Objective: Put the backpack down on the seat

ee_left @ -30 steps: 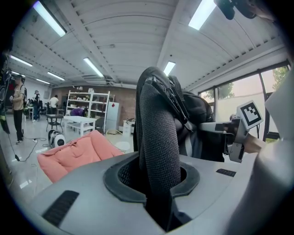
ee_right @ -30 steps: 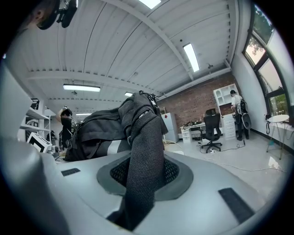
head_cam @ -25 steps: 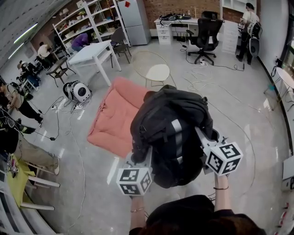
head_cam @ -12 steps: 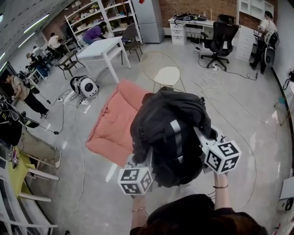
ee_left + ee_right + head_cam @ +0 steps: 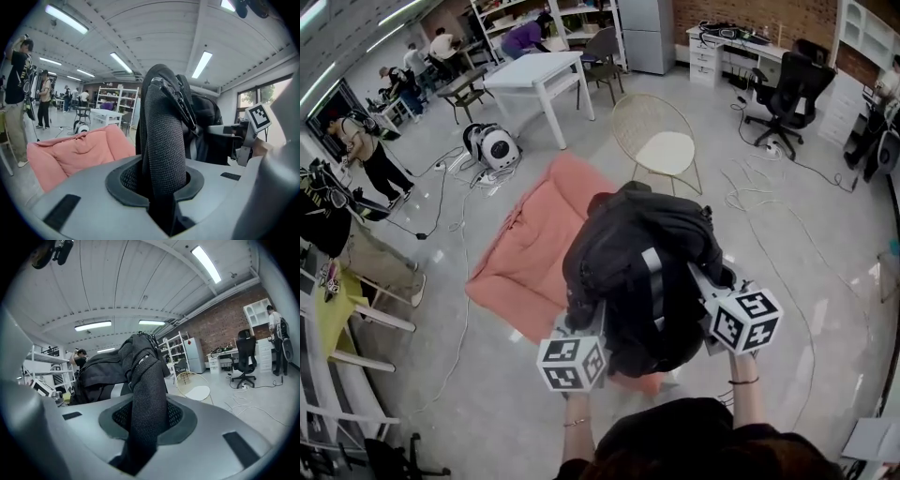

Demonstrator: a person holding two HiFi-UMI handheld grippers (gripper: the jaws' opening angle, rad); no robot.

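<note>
I hold a black backpack (image 5: 642, 272) in the air by its mesh shoulder straps, one in each gripper. My left gripper (image 5: 592, 326) is shut on the left strap (image 5: 164, 140), which stands up between its jaws. My right gripper (image 5: 705, 286) is shut on the right strap (image 5: 147, 399) in the same way. The pink cushioned seat (image 5: 530, 248) lies on the floor just left of and partly beneath the hanging pack. In the left gripper view the pink seat (image 5: 79, 152) shows at the left, behind the strap.
A gold wire chair with a white seat (image 5: 661, 141) stands behind the pack. A white table (image 5: 539, 75), a round white device (image 5: 495, 147) and floor cables lie further left. An office chair (image 5: 792, 89) is at the far right. People stand along the left wall.
I have moved forward with the backpack: the pink seat and the wire chair have come nearer, and the seat's near end now sits under the pack. Both grips are unchanged.
</note>
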